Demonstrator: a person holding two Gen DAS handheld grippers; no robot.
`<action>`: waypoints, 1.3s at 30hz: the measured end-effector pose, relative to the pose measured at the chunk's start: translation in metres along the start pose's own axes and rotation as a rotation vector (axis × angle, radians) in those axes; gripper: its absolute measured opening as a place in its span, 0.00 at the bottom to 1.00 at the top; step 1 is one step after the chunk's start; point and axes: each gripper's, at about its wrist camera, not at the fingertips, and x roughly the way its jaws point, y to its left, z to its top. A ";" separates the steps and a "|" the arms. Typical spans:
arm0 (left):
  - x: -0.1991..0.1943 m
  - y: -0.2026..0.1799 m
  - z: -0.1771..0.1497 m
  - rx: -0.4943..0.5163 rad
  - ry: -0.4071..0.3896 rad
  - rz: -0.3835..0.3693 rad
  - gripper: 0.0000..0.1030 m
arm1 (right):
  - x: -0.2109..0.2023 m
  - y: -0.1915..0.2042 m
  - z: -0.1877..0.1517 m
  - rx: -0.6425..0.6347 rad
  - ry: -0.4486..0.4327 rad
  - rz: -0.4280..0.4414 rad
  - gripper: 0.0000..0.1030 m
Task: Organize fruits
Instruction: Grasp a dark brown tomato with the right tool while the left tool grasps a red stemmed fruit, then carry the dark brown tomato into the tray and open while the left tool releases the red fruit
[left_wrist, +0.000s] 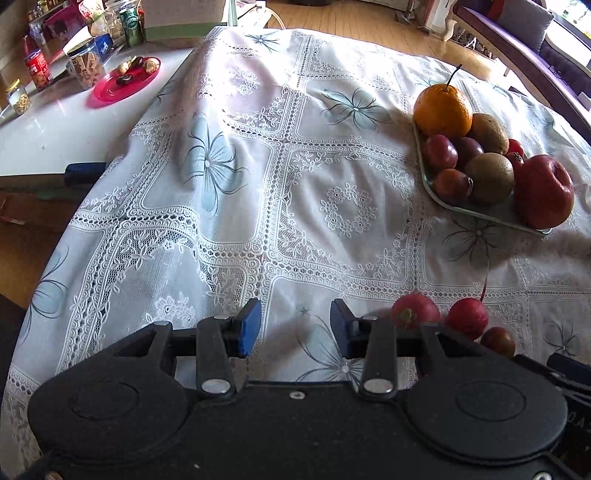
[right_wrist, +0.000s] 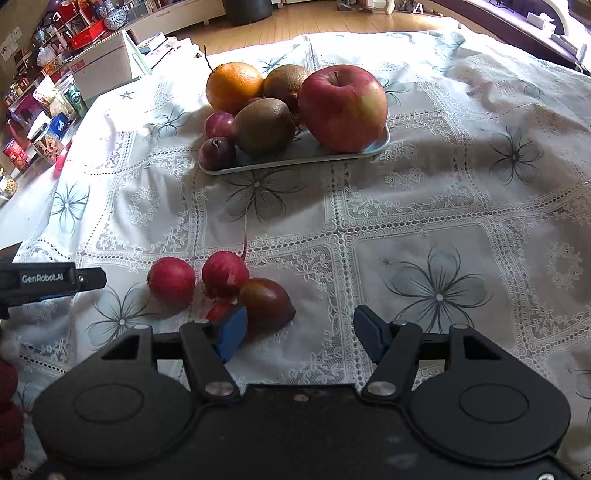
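A table covered by a white lace tablecloth (right_wrist: 424, 206) with printed grey-blue flowers carries a pale rectangular tray (right_wrist: 376, 149) piled with fruit: an orange (right_wrist: 233, 87) at the far left corner, two kiwis (right_wrist: 264, 125) beside and behind it, a large red apple (right_wrist: 342, 108) at the right end, and small dark red plums (right_wrist: 218, 152) along the left edge. In the left wrist view the same tray (left_wrist: 430, 184) sits to the right with the orange (left_wrist: 442, 110) at its far end and the apple (left_wrist: 543, 192) at its near corner. Off the tray, nearer the camera, lies a loose cluster on the cloth: two round red radishes (right_wrist: 171, 280) side by side, one with a thin root tail pointing toward the tray, and a dark reddish-brown tomato (right_wrist: 266, 298) touching the right one; a small red piece shows just behind the blue pad. The right gripper (right_wrist: 299, 334) is spread wide and holds nothing, its left blue pad just beside the tomato. The left gripper (left_wrist: 295, 325) is also spread and empty, hovering over bare cloth with the radishes (left_wrist: 415, 312) just to its right. In the left wrist view, a red plate (left_wrist: 125, 83) and jars stand on a white counter beyond the cloth.
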 end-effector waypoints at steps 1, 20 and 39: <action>0.000 0.000 -0.001 0.002 0.000 -0.001 0.48 | 0.003 0.000 0.001 0.002 0.006 -0.002 0.65; -0.004 -0.005 -0.007 0.021 0.019 -0.086 0.48 | 0.045 0.017 0.030 0.030 0.042 0.025 0.60; -0.002 -0.057 -0.008 0.103 0.017 -0.184 0.48 | 0.019 -0.006 0.032 -0.020 -0.028 -0.015 0.33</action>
